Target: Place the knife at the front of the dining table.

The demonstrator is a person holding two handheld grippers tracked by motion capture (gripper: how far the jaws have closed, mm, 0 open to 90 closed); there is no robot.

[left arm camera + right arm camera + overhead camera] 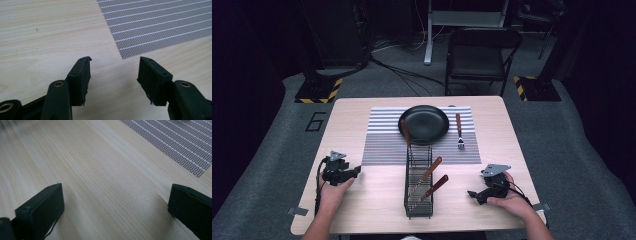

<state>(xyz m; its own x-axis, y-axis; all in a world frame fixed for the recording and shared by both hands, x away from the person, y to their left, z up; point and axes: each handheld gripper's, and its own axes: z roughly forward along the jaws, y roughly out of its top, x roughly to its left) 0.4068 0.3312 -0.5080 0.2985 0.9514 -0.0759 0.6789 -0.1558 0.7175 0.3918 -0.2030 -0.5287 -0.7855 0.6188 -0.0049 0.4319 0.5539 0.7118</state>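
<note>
A black wire basket (418, 186) stands on the wooden table (357, 200) in front of a grey striped placemat (382, 140). Two wood-handled utensils (430, 175) lie slanted in it, and a third (405, 132) leans from its far end over the mat. A black plate (424, 124) sits on the mat with a wood-handled fork (459, 131) to its right. My left gripper (353, 171) rests left of the basket, open and empty, the mat's corner (123, 53) ahead of it. My right gripper (474, 194) rests right of the basket, open and empty over bare wood (105, 182).
A black folding chair (479, 52) stands beyond the far table edge, with cables and stand bases on the grey floor (562, 145) around it. Bare table lies on both sides of the basket.
</note>
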